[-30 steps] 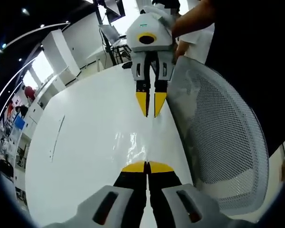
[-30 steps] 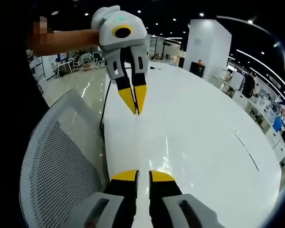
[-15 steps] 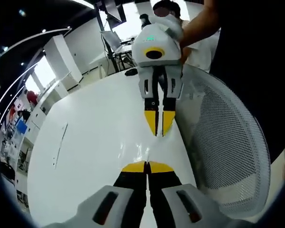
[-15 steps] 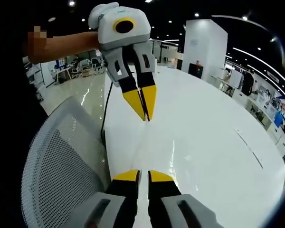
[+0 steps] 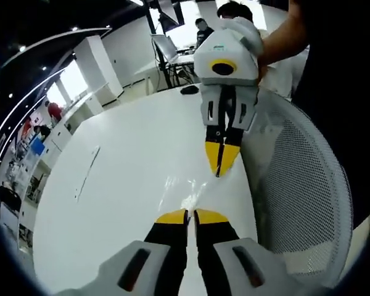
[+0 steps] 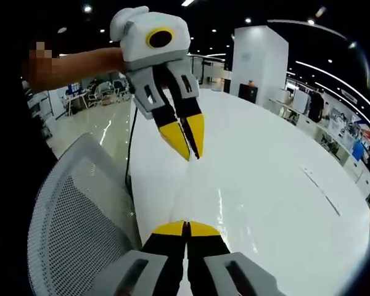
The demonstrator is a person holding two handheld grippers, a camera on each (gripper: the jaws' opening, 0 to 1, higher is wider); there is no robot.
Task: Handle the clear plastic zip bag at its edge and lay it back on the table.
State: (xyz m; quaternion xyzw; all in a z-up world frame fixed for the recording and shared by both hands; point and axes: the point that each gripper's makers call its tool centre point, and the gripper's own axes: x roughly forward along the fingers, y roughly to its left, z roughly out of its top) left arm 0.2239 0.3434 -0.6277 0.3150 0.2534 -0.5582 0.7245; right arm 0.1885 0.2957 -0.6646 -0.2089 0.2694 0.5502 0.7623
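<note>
The clear plastic zip bag (image 5: 186, 195) hangs stretched between my two grippers, just above the white table (image 5: 111, 203); it shows mostly as glints. My left gripper (image 5: 191, 214) is shut on its near edge. The right gripper (image 5: 220, 172) faces it from above, jaws shut on the far edge. In the right gripper view the bag (image 6: 200, 194) runs as a see-through strip from the right gripper (image 6: 185, 226), shut on it, up to the left gripper (image 6: 195, 155), held by a person's hand.
A white mesh chair (image 5: 296, 185) (image 6: 80, 203) stands tight against the table's edge beside both grippers. A black cable (image 6: 131, 154) runs along that edge. A small dark object (image 5: 188, 90) lies at the table's far end. The table (image 6: 283, 203) stretches wide and bare.
The right gripper's jaws had a small gap and are now pressed together on the bag's edge. Both grippers have drawn closer to each other.
</note>
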